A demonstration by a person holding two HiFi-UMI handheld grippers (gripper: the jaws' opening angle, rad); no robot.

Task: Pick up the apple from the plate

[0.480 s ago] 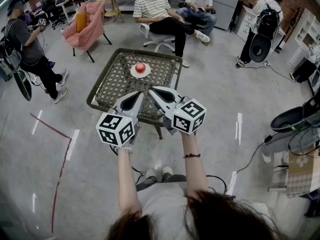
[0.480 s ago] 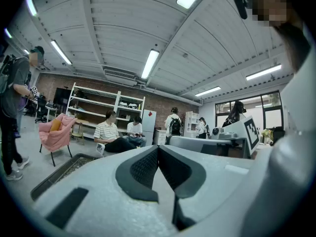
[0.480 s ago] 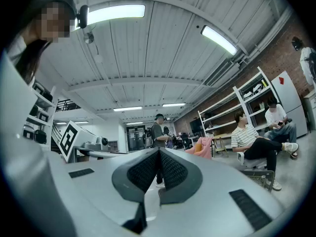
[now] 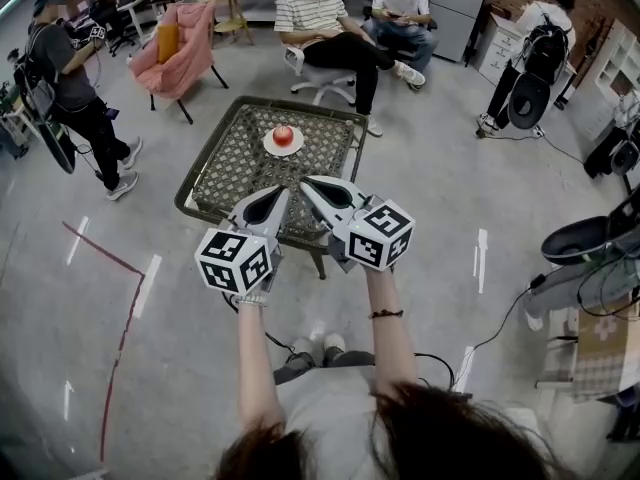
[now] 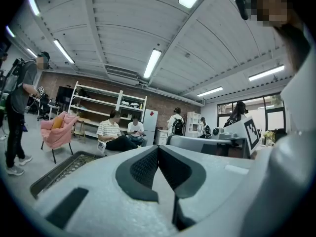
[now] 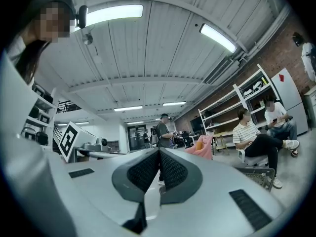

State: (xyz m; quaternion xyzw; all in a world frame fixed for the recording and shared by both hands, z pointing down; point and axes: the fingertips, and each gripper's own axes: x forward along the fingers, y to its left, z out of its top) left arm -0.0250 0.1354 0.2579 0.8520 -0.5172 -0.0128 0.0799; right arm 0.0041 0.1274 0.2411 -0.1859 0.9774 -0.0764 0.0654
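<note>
A pale grey polished concrete floor [image 4: 430,198], marked with a thin red line [image 4: 125,343], spreads around a dark square counter of woven lattice [image 4: 225,173] and a chair draped in pink fabric [image 4: 178,53]. Long fluorescent strip lights [image 5: 152,63] run along a white ribbed ceiling [image 5: 123,23]. Below it, white open shelving [image 5: 94,101] stands against a red-brown brick wall [image 5: 58,85].

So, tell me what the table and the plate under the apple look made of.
Table: open lattice top in a dark rim, matte. It looks like woven wicker, possibly metal mesh.
Plate: plain white and smooth. It could be ceramic or plastic, but it is too far off to tell which.
</note>
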